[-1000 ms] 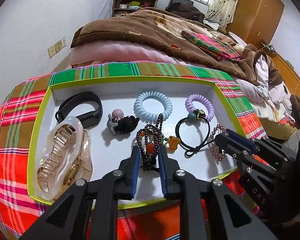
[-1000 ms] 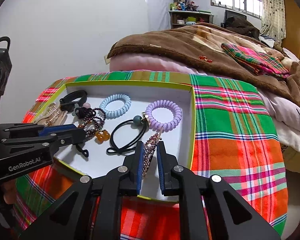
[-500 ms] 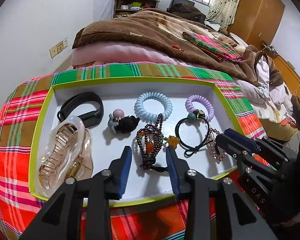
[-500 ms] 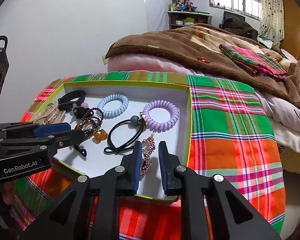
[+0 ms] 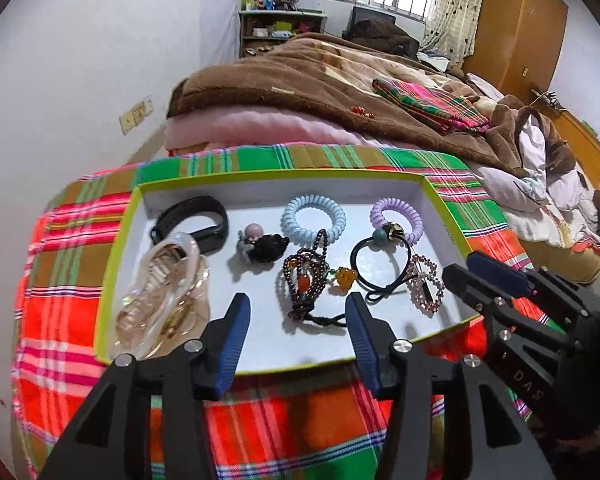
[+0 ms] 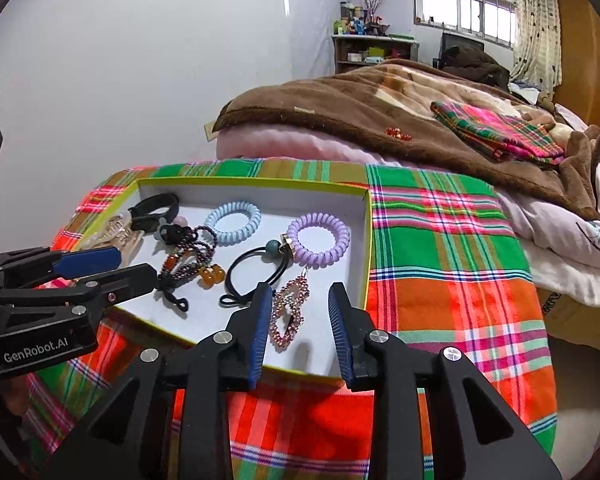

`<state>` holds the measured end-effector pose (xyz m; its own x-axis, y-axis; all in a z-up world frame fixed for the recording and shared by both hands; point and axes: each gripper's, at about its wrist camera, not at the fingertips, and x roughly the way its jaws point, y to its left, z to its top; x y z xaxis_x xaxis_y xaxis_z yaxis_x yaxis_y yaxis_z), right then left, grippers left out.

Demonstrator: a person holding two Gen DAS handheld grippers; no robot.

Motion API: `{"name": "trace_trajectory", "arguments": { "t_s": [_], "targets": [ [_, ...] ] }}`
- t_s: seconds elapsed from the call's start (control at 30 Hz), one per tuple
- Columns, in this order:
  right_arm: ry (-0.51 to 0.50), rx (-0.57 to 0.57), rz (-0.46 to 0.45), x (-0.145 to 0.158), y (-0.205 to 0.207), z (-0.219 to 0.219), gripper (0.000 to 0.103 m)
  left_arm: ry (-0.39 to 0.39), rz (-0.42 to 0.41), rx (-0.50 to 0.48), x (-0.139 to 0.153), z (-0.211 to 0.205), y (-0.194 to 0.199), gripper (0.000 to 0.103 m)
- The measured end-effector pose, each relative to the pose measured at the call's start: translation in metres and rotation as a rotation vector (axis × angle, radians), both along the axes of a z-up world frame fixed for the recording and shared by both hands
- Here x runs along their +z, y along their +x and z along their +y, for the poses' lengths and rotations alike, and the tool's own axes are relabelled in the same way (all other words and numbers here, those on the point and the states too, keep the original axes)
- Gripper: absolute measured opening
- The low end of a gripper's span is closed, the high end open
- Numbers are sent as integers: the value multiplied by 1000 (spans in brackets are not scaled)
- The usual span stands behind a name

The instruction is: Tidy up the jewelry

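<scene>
Dark bead bracelet (image 5: 306, 280) and pink beaded piece (image 6: 289, 312) lie near the front rim of the white tray (image 5: 380, 192), bare floor between them. Left gripper (image 5: 296, 322) and right gripper (image 6: 298, 312) both gape wide, holding nothing, hovering at that rim.

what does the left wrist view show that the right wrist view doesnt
Only the left wrist view shows the clear hair claw clip whole and the wooden wardrobe in full.

Only the right wrist view shows the broad stretch of plaid cloth to the right of the tray and the GenRobot.AI lettering on the left gripper.

Both show the white tray with the blue coil hair tie, the purple coil hair tie, the dark bead bracelet, the pink beaded earring, and each gripper's jaws open.
</scene>
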<state>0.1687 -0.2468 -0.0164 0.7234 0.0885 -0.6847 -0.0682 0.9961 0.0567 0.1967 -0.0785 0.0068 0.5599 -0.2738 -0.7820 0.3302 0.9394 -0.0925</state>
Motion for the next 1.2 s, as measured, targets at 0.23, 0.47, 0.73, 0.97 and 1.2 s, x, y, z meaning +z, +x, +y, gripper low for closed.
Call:
{"name": "trace_trajectory", "arguments": {
  "t_s": [0.23, 0.47, 0.73, 0.97, 1.2],
  "targets": [
    [-8, 1, -26, 11, -22, 7, 42, 24, -50, 53, 11, 8, -23, 57],
    [4, 2, -50, 19, -50, 15, 47, 51, -104, 123, 15, 19, -55, 58],
    [13, 1, -45, 20, -75, 23, 48, 96, -158, 236, 13, 33, -90, 59],
    [8, 0, -50, 19, -91, 29, 48, 88, -194, 260, 17, 36, -110, 58],
    [5, -1, -58, 20, -100, 32, 48, 86, -184, 260, 14, 36, -120, 59]
  ]
}}
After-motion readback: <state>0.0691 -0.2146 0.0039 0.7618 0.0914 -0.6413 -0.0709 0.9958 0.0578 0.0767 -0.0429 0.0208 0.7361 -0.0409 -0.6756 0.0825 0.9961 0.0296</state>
